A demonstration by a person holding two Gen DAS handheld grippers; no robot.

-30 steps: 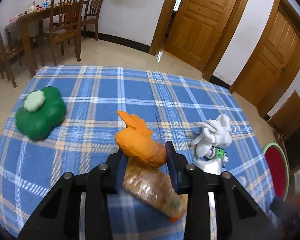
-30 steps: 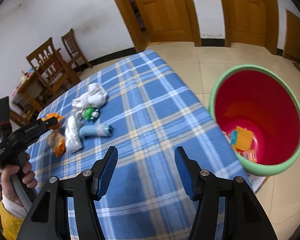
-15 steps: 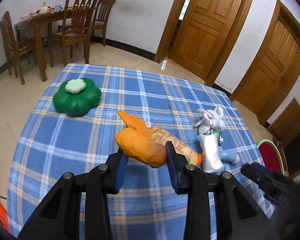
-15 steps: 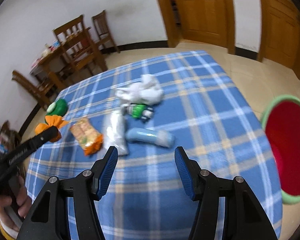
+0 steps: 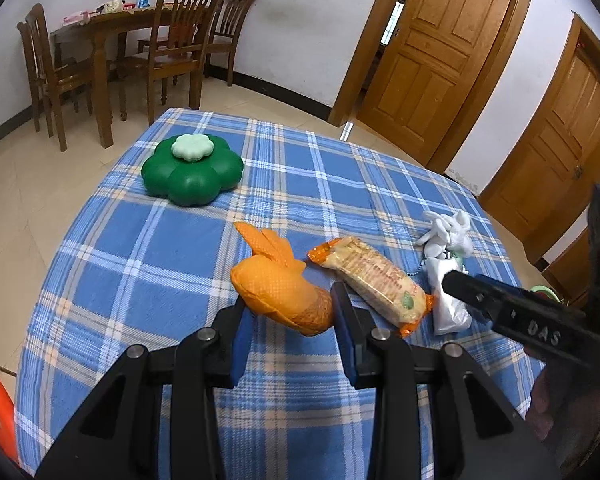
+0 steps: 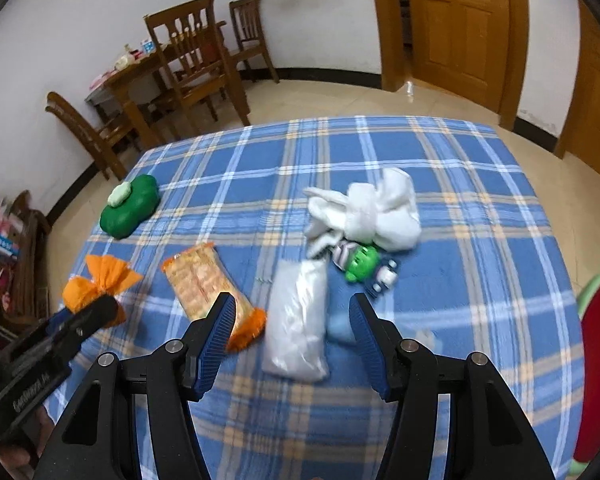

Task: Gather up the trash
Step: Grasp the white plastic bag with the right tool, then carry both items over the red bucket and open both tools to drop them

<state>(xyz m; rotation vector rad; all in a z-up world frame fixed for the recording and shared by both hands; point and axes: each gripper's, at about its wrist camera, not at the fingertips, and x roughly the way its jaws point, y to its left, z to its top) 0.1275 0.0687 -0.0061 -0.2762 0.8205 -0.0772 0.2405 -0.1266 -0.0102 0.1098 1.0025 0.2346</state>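
left tongs (image 5: 290, 312) clamped on the orange bag (image 5: 278, 292), right tongs (image 6: 292, 320) apart.
the bag is held over the near left of the surface (image 5: 148, 248); a snack pack (image 6: 204, 284), white pouch (image 6: 296, 316) and white cloth (image 6: 368, 212) lie beyond the right tongs.

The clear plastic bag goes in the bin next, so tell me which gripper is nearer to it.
Right. The right gripper is open, its fingers either side of the clear plastic bag. The left gripper is shut on the orange bundle, beyond the snack packet.
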